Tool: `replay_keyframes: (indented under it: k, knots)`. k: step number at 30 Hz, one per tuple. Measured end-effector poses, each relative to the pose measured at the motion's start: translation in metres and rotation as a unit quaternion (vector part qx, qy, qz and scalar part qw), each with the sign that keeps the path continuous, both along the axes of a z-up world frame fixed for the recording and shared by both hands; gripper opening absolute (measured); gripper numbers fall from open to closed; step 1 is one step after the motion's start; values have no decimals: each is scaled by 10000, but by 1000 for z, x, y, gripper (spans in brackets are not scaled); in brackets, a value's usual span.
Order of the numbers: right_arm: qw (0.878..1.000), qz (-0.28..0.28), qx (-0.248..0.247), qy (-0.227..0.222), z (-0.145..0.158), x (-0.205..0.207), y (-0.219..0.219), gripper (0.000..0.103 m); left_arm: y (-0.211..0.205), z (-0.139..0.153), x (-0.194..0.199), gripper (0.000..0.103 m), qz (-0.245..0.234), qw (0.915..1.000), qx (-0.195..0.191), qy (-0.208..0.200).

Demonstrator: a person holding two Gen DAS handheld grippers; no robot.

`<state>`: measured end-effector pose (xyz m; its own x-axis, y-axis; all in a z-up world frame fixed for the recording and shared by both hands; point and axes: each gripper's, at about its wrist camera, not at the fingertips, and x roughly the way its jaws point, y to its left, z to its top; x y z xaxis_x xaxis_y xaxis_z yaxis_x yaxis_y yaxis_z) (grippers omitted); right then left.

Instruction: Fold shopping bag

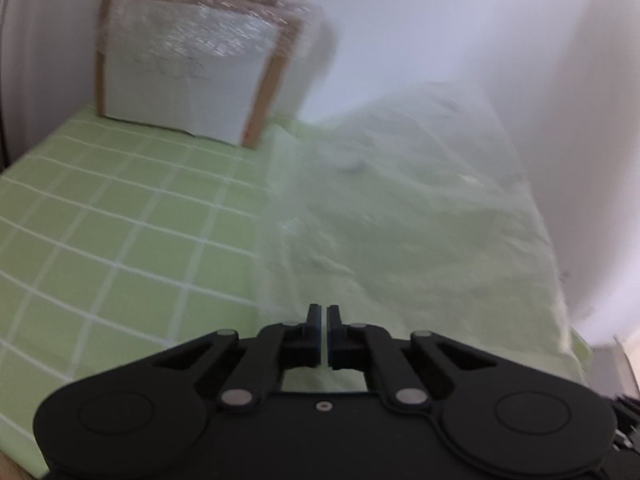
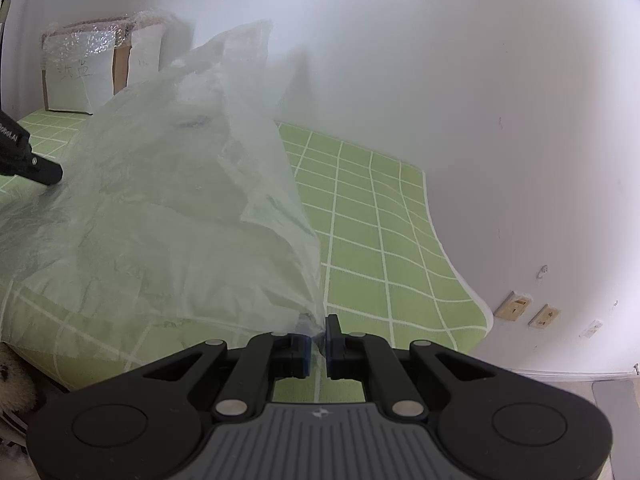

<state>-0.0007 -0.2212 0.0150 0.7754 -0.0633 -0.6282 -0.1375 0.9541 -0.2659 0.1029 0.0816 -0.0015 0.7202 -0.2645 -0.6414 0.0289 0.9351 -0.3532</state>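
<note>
Between the right gripper's fingers, the shopping bag rises leftward.

Green white-checked tablecloth under a translucent whitish bag

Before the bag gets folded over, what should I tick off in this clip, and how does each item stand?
1. Right hand-held gripper pinches the bag edge: ok, film sits between its nearly closed fingers.
2. Left hand-held gripper holds the shopping bag: cannot tell; its jaws are closed with only a slit, and the left wrist view is blurred.
3. Bag lifted off the green checked cloth: ok on the right side, where it rises like a tent.
4. Bag flat and smooth: not ok, it is crumpled and billowing.
5. Room on the cloth to lay the fold: ok, bare squares lie right of the bag.
6. Wrapped box clear of the bag: ok, it stands apart by the wall.
</note>
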Motion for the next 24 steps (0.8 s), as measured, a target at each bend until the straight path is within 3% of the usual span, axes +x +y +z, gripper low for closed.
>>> replay_keyframes:
  k: [5,7,9,11,12,13,14,15,17,21,23,24]
  knots:
    - [9999,-38,125,15,2,0,-3,13,-13,-3,-6,1,-203,9998,65,-11]
    - [9997,-4,214,-89,6,-4,-5,27,-15,-3,-9,1,-266,9996,39,-7]
    - [9992,96,243,-311,10,-10,-5,64,-16,-3,-11,1,-319,9994,88,-38]
    - [9976,343,135,-585,12,-17,0,76,-15,-4,-11,1,-336,9994,81,-37]
    - [9966,486,19,-663,12,-18,4,76,-15,-4,-11,2,-338,9994,57,-34]
    - [9962,555,-82,-669,10,-17,8,75,-14,-4,-11,2,-349,9994,51,-31]
    - [9963,557,-141,-636,9,-15,10,65,-13,-4,-10,2,-363,9993,55,-29]
    - [9970,511,-219,-544,6,-12,12,39,-13,-4,-10,2,-378,9993,59,-26]
    - [9980,381,-360,-352,3,-6,15,6,-12,-4,-8,2,-406,9991,73,-12]
    - [9985,371,-314,-237,7,-9,12,5,-6,3,-4,2,-483,9988,-61,67]
    - [9982,402,-399,-219,7,-11,10,5,3,16,-2,4,-406,9989,-169,-156]
    - [9982,407,-396,-199,7,-11,9,5,8,24,0,11,-339,9988,-185,-307]
